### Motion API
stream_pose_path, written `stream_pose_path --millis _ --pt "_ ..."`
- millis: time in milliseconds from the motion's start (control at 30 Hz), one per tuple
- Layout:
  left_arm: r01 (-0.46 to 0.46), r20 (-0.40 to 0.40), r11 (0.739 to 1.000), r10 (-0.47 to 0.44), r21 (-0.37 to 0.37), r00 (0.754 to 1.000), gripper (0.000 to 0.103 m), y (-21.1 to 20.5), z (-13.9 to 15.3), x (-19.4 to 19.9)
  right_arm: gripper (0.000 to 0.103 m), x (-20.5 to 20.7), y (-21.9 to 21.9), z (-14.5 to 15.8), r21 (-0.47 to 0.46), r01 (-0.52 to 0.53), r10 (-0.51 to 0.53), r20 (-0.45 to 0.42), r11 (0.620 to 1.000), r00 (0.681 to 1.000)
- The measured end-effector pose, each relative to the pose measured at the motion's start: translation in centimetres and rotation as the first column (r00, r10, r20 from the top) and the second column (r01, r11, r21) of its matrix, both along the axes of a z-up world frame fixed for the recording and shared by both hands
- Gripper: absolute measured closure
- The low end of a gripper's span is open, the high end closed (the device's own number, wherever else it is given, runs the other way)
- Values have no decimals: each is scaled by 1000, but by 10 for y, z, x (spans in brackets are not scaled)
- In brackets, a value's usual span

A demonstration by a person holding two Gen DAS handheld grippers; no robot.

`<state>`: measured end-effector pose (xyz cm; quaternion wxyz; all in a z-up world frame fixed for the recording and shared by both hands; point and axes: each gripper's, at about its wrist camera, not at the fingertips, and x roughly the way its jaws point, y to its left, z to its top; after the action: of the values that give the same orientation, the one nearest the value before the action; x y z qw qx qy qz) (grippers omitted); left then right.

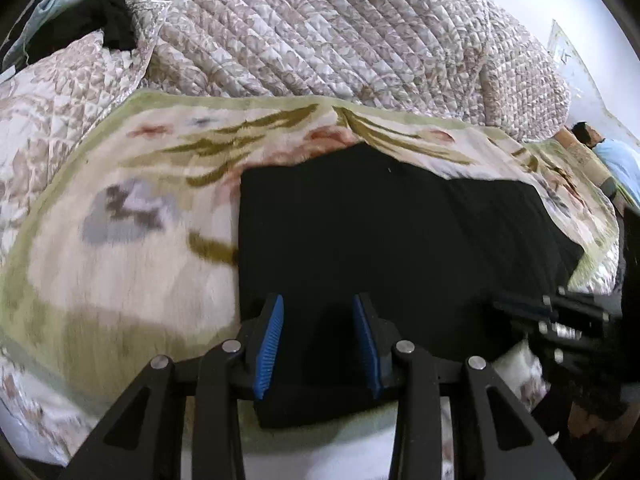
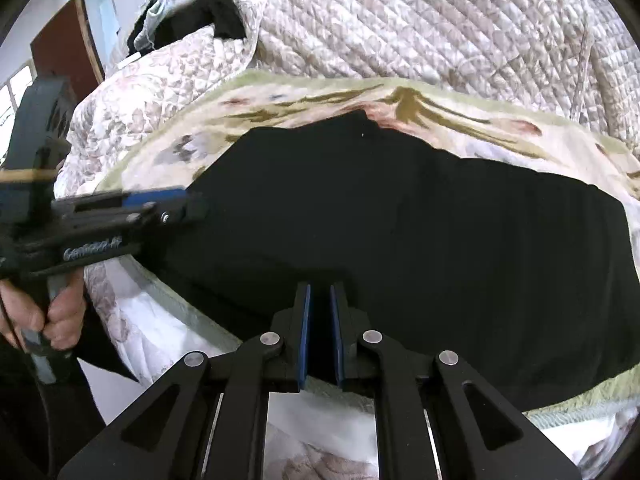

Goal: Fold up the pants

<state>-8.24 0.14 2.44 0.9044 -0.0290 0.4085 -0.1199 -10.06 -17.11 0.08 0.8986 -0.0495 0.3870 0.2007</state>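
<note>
a quilted bedspread with a pale brown leaf print fills the far side of both views, heaped up behind the work area. in front of it lies a floral blanket, cream with a green border and olive, pink and grey patterns, spread flat over the bed. on that blanket rest the black pants, laid out as a broad dark slab whose left edge runs straight down the left wrist view and whose far edge rises to a small peak against the blanket's pink flowers. in the right wrist view the pants stretch across nearly the whole width, reaching the near edge of the bed.

the left gripper hangs over the near left corner of the pants, its blue pads well apart with only dark cloth seen beneath them; whether they touch the fabric cannot be told. a hand grips its handle at the left edge of the right wrist view. the right gripper sits over the near edge of the pants, its blue pads almost together with a narrow dark gap between them; whether cloth is pinched in that gap cannot be told.

dark clothes are piled at the far left corner behind the bedspread.
</note>
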Motion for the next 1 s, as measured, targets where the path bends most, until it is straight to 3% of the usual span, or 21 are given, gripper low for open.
stream_pose_path --millis 300,367,433,567,667,700,767,833,1000 --pt "2 25 1000 -2 2 1000 64 1 -6 -18 94 -8 -7 -1 0 15 -15 14 1000 1000" --pt "3 33 1000 -4 8 999 64 0 -7 -17 89 -5 -17 -1 8 61 -62 7 998 998" --pt "0 43 1000 0 11 999 62 -2 -8 -18 87 0 -34 -1 77 107 -106 -22 991 994" --pt "-5 50 1000 4 14 999 60 -3 -8 -17 82 5 -65 8 112 262 -263 -6 959 965" --pt "-7 53 1000 6 12 999 60 -3 -7 -16 66 6 -104 16 175 417 -423 -4 892 906" --pt "-7 53 1000 6 12 999 59 -3 -7 -16 50 4 -119 18 216 466 -476 -9 858 879" --pt "-5 52 1000 4 13 999 59 -2 -7 -16 33 -5 -147 26 261 584 -607 8 769 795" --pt "-6 50 1000 5 9 999 59 -3 -7 -16 33 -18 -174 32 327 654 -698 22 682 716" --pt "-7 50 1000 7 9 999 59 -3 -6 -15 31 -24 -203 26 350 748 -789 -41 563 613"
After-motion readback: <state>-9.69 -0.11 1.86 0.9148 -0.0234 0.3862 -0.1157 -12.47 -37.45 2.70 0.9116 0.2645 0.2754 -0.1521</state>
